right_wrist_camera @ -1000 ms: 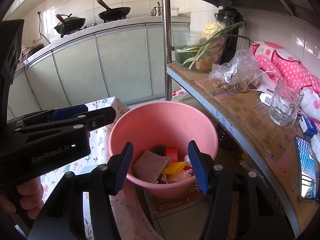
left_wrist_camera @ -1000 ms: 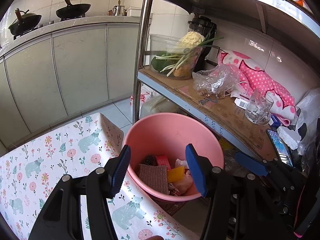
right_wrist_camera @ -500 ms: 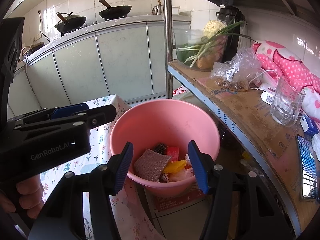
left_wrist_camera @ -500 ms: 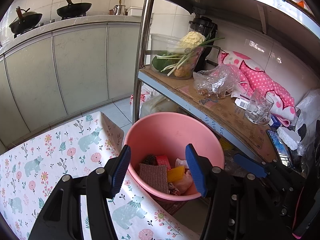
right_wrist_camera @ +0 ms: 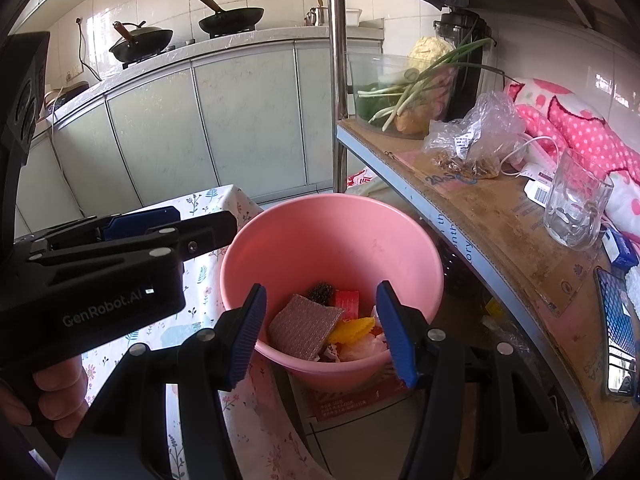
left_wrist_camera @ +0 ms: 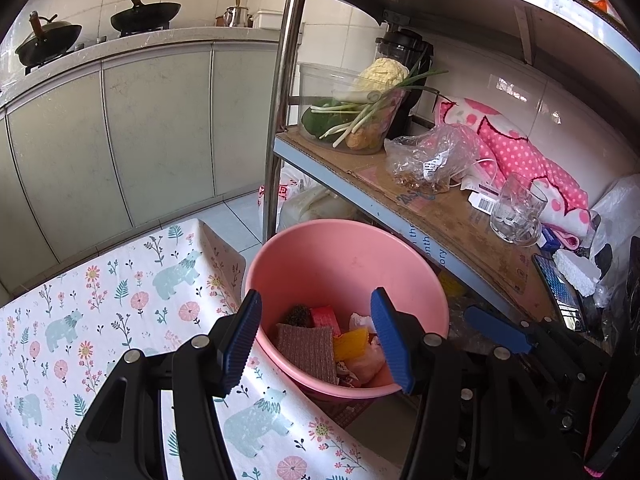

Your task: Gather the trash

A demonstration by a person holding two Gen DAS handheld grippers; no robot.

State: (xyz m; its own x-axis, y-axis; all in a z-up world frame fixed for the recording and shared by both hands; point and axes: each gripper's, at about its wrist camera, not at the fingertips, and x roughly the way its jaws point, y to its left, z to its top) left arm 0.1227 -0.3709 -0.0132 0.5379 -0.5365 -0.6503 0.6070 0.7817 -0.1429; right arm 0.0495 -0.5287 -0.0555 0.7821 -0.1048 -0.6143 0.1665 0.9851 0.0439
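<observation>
- Left gripper (left_wrist_camera: 316,340): jaws spread wide, nothing between the blue pads; hovering over the near rim of the pink basin (left_wrist_camera: 348,248).
- Right gripper (right_wrist_camera: 320,332): jaws likewise wide apart and empty, aimed into the same basin (right_wrist_camera: 332,232).
- Basin: sits just beside the edge of the floral-cloth table (left_wrist_camera: 120,300), below the metal shelf (left_wrist_camera: 440,216).
- Trash in the basin bottom: brown scouring pad (left_wrist_camera: 306,346) leaning against the near wall, dark scrubber ball (left_wrist_camera: 298,315) behind it, red wrapper (left_wrist_camera: 325,316) beside that, yellow scrap (left_wrist_camera: 351,338), pale crumpled plastic (left_wrist_camera: 366,360).
- On shelf: clear container of vegetables (left_wrist_camera: 352,116), plastic bag (left_wrist_camera: 432,160), glass mug (left_wrist_camera: 516,216), pink dotted cloth (left_wrist_camera: 528,160).
- Back counter: two woks (left_wrist_camera: 144,16).
</observation>
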